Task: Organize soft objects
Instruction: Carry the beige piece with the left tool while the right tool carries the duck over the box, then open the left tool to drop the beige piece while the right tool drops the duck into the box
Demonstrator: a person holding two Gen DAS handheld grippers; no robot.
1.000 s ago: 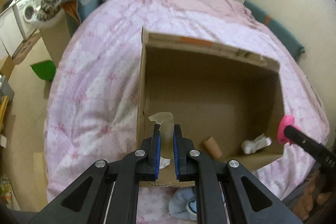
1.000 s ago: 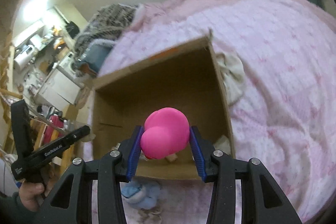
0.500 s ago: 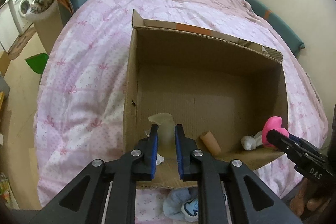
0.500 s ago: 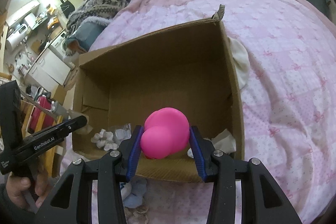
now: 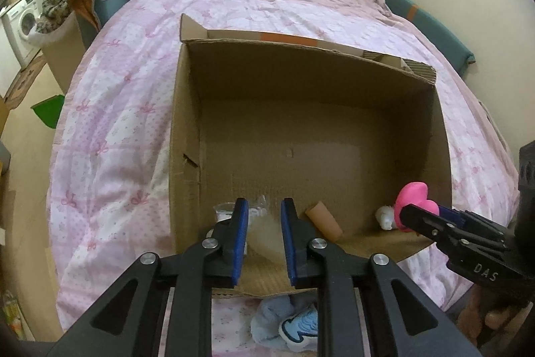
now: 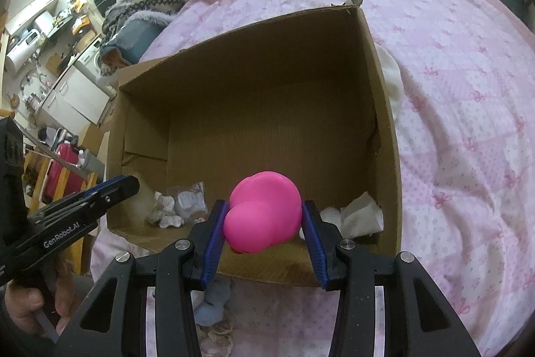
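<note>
On the pink quilt (image 5: 110, 109), a cardboard box (image 5: 187, 129); right tool (image 6: 264, 223) grips pink toy (image 6: 264, 213).

Washing machine (image 5: 25, 22), green dustpan (image 5: 48, 112), red suitcase (image 6: 60, 171).

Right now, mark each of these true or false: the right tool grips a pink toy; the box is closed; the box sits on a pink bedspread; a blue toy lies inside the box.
1. The right tool grips a pink toy. True.
2. The cardboard box is closed. False: it is open on top.
3. The box sits on a pink bedspread. True.
4. A blue toy lies inside the box. False: it lies on the bedspread outside the near wall.
</note>
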